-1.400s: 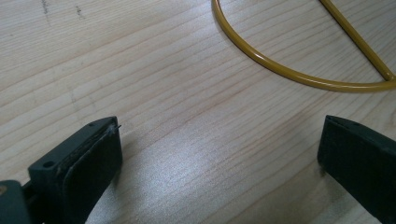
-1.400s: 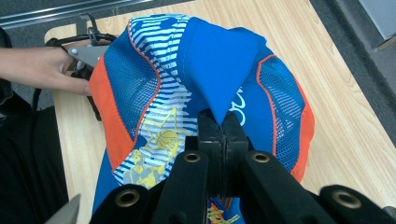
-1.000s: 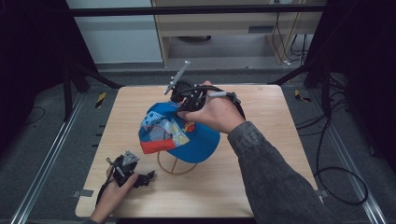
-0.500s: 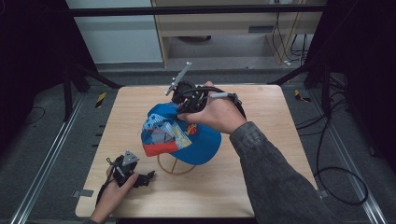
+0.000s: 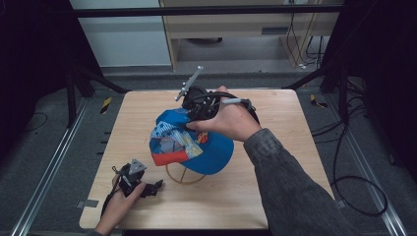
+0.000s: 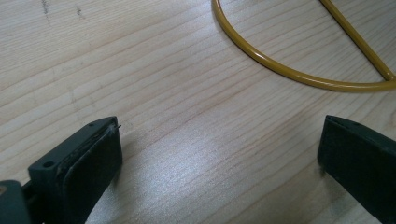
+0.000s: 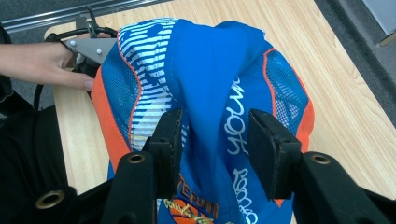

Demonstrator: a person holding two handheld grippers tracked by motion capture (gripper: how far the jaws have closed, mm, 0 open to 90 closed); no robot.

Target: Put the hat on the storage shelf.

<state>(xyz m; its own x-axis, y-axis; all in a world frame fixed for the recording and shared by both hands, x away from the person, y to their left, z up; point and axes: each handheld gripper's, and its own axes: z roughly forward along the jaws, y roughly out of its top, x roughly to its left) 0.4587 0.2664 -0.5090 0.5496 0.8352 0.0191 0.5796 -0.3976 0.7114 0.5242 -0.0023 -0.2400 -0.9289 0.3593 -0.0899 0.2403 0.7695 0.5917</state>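
Blue cap [image 5: 196, 142] at frame centre, atop yellow wire stand [image 5: 184, 178] on desk [image 5: 295, 167]. Right gripper [image 7: 215, 140] fingers just opening, straddling cap fabric, released. Left gripper [image 5: 147, 187] lower left, fingers spread, empty.

White and orange lettering on a blue cap [image 7: 210, 70]

Printed in white down the cap's blue panel, seen in the right gripper view between the two black jaws: a word reading about "YOUN", last letters hidden in a fold of the cloth. Below it, running on toward the bottom edge, a second white word in rounded letters, too creased to make out. Lower left on the same cap, in orange outlined letters, a fragment reading about "TEPUN", cut off by the left jaw. In the high view, printing on the cap [image 5: 189, 142] too small to read.
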